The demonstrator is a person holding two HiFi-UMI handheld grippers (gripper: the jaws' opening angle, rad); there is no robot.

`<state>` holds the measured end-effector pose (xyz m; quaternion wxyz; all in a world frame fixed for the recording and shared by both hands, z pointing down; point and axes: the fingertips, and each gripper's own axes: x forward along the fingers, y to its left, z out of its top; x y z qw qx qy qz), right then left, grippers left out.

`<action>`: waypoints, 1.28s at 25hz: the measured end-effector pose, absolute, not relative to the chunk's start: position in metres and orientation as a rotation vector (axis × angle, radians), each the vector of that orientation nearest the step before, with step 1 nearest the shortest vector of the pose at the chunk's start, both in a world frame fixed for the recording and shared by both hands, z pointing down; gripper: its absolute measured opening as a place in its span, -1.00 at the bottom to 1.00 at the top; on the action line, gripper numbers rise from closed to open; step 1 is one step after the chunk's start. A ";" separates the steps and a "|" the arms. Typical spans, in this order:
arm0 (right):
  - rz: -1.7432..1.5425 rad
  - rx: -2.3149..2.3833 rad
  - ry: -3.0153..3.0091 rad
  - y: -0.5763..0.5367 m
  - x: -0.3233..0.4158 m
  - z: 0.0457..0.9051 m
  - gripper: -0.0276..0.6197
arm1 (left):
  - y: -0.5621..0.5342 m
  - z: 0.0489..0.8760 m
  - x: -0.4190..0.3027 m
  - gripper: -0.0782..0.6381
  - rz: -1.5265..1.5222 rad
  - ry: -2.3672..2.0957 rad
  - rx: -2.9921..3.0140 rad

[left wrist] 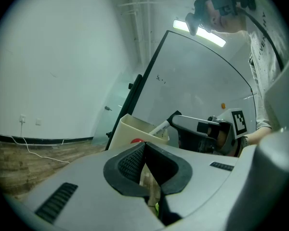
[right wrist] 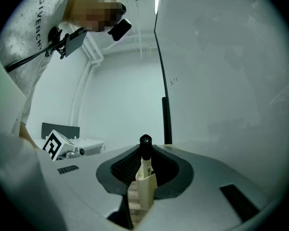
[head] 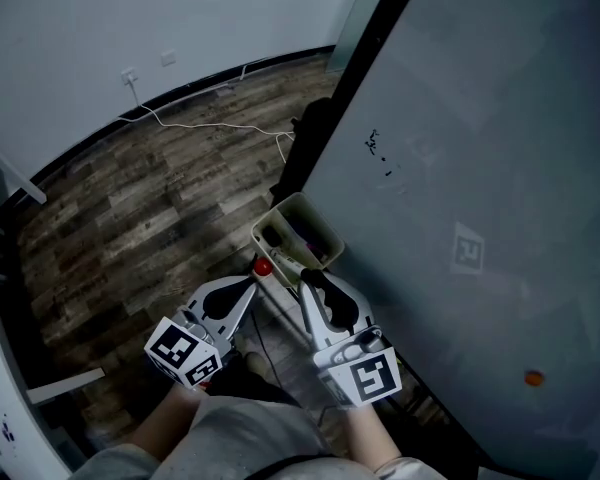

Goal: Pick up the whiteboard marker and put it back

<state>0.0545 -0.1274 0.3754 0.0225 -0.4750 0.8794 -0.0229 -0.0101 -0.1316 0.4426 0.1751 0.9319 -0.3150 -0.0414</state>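
Observation:
The whiteboard marker [right wrist: 145, 163], white with a black cap, stands upright between the pads of my right gripper [right wrist: 144, 153], which is shut on it. In the left gripper view its white body [left wrist: 160, 127] slants from the right gripper [left wrist: 183, 124] down into the beige holder [left wrist: 135, 129]. From the head, that holder [head: 298, 230] hangs at the whiteboard's [head: 480, 168] lower edge, with the right gripper [head: 308, 280] at its near rim. My left gripper [head: 252, 286] is just left of it, its jaws together and holding nothing. A red round thing [head: 263, 266] lies beside the holder.
The whiteboard's black frame [head: 340, 88] runs up from the holder. Wooden floor [head: 130, 228] spreads to the left, with a white cable [head: 210, 125] along the wall. A small orange magnet [head: 532, 377] sticks to the board at lower right.

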 end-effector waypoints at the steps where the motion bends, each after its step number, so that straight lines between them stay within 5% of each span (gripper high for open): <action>1: -0.063 -1.476 2.720 -0.128 0.055 0.374 -0.68 | -0.132 0.442 -0.010 -0.74 -0.119 -0.892 2.643; 32: -0.077 -1.432 2.708 -0.123 0.066 0.339 -0.68 | -0.136 0.418 -0.008 -0.74 -0.141 -0.890 2.682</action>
